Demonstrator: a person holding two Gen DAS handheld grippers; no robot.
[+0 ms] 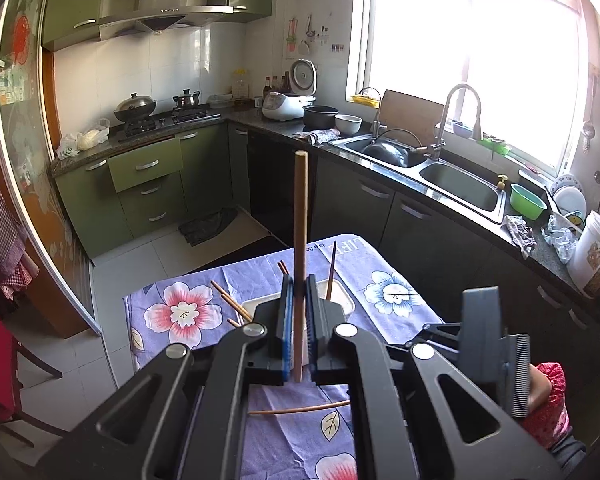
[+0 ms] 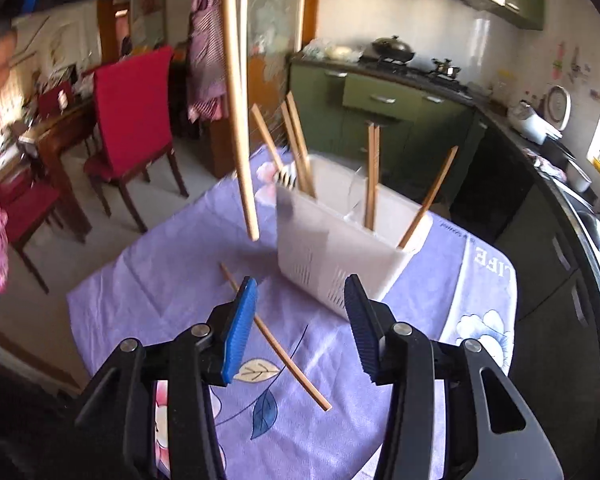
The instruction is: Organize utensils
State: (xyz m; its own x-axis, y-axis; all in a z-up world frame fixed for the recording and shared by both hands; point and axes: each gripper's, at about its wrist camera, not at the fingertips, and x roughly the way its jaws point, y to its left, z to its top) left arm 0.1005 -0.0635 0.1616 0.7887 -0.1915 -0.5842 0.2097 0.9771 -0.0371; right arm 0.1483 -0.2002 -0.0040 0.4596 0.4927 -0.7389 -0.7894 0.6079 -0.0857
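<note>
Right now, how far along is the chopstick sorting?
Done: several brown wooden chopsticks stand in the white plastic slotted caddy on the purple floral tablecloth.
In hand: the left hand-held gripper is shut on one long wooden chopstick, raised and upright above the cloth.
Left: one thin chopstick lies loose on the cloth before the open, empty right hand-held gripper.

Two wrist views, both above the table (image 1: 396,280).
Left looks toward the sink counter; right looks toward the stove; shared: white holder (image 2: 340,256), chopsticks.
</note>
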